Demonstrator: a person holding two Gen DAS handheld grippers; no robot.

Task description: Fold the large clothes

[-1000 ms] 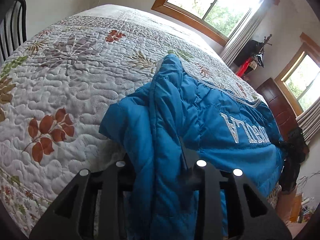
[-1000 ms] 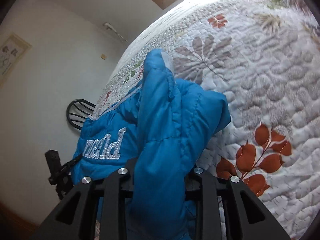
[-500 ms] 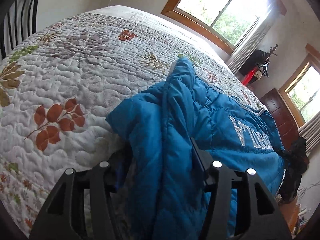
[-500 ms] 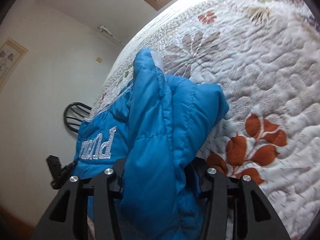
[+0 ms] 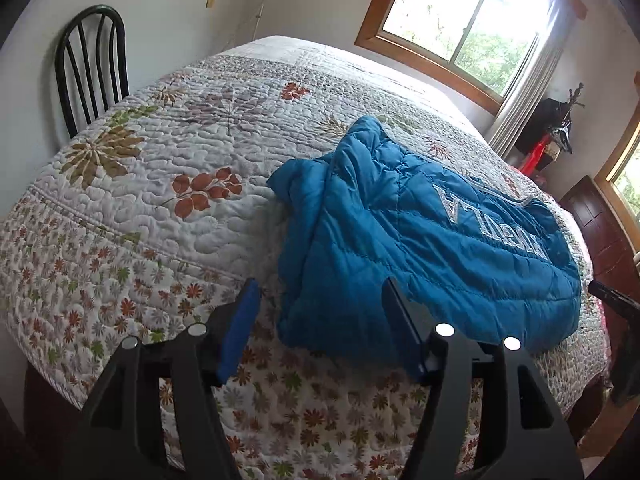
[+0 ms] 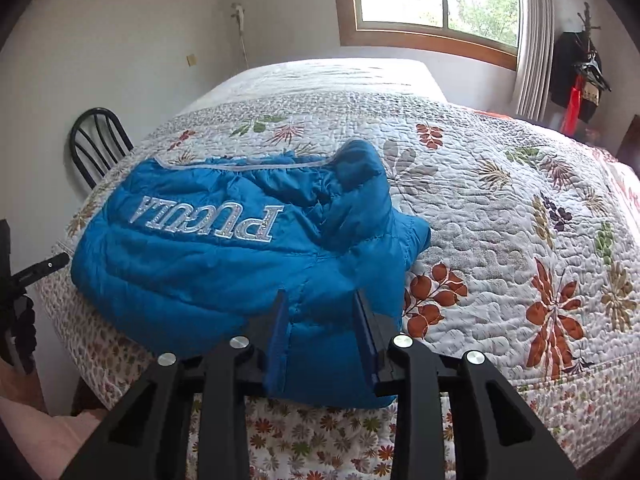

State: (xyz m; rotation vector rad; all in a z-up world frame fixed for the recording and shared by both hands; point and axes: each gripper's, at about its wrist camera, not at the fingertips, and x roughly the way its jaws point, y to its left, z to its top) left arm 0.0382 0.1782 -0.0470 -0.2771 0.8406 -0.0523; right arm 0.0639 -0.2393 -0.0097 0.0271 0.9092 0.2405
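Blue quilted puffer jacket (image 5: 420, 240) lies bunched at near edge of floral quilted bed (image 5: 160, 184). My left gripper (image 5: 320, 320) spread, empty; right gripper (image 6: 322, 332) apart, straddling hem. Fabric looks soft, slippery, springy; grasp hem corners.

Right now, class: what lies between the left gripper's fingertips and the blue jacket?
In the left wrist view, only floral quilt separates the open left gripper from the blue jacket.

It was a bedroom in a home; a wide bed (image 6: 500, 208) under a leaf-patterned quilt (image 5: 168, 168) filled the room; wood-framed windows (image 5: 460, 24) with pale curtains (image 6: 534, 36) looked onto greenery; a black spindle-back chair (image 5: 92, 64) stood against the white wall, and dark clothes hung on a rack (image 6: 580, 68).
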